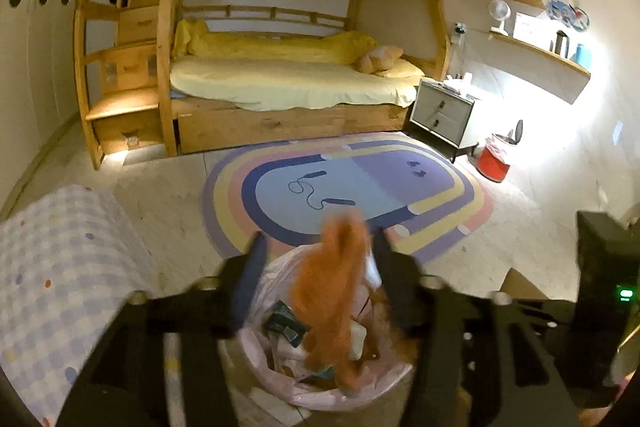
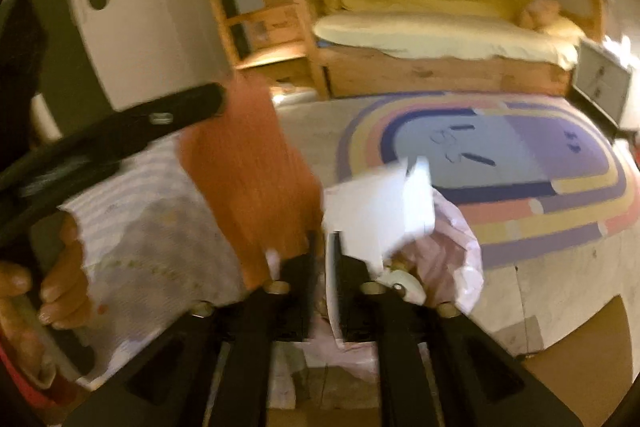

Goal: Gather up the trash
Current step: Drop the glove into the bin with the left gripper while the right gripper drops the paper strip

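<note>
A bin lined with a pink bag (image 1: 280, 383) stands just below my left gripper (image 1: 318, 247), half full of wrappers and paper. My left gripper's fingers are spread wide, and a blurred orange cloth-like piece (image 1: 334, 287) hangs loose between them over the bin. My right gripper (image 2: 323, 241) is shut on a crumpled white paper (image 2: 380, 203), held above the pink bag's rim (image 2: 452, 247). In the right wrist view the orange piece (image 2: 248, 179) shows to the left, below the left gripper's black finger (image 2: 160, 119).
A checked cloth (image 1: 60, 287) covers something at the left. A rainbow rug (image 1: 348, 187) with a skipping rope lies ahead, a wooden bunk bed (image 1: 280, 75) behind it. A red bin (image 1: 494, 161) stands by a white nightstand (image 1: 442, 111). A black device (image 1: 608, 291) is at the right.
</note>
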Demonstrator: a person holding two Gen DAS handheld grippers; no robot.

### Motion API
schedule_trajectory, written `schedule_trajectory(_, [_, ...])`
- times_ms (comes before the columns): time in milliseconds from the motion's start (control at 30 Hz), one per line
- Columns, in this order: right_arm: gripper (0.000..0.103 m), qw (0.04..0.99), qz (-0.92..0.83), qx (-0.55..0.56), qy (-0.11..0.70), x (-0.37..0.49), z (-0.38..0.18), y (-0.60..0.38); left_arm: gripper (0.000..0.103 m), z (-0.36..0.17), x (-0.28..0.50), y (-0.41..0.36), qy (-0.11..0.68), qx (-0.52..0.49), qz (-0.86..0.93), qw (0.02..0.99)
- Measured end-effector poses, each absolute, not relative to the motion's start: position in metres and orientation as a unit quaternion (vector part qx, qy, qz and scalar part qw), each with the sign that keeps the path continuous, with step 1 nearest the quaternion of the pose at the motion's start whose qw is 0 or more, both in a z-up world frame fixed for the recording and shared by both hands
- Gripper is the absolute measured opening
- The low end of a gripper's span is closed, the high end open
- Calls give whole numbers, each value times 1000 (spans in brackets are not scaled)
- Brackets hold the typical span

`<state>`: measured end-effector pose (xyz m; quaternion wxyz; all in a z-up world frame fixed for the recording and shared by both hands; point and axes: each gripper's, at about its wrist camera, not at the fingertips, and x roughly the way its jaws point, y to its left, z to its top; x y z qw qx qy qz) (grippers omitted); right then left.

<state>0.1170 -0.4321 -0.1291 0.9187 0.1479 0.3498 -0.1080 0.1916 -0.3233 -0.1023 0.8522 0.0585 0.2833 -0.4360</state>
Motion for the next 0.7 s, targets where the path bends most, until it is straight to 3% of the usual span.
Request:
schedule_trajectory(33, [37,917,-117,151,350,117,-130,-434,60,-102,192,-318,285,53,-434,853])
schedule_trajectory(300, [39,914,-151,156,343,86,-119,-424,62,-82,176,-273,284,33,-380,879])
schedule_trajectory(467, [50,920,-134,156,333,59,-91,-402,65,-60,153,-230,267,29,-350,897])
schedule_trajectory(567, [60,926,-122,151,325,48,-72,-386,69,-46,136,-203,263,30,-328,907])
schedule_trajectory(700, [84,935,-90,139,314,31,-42,-354,77,-28,111,-166,265,28,-299,916])
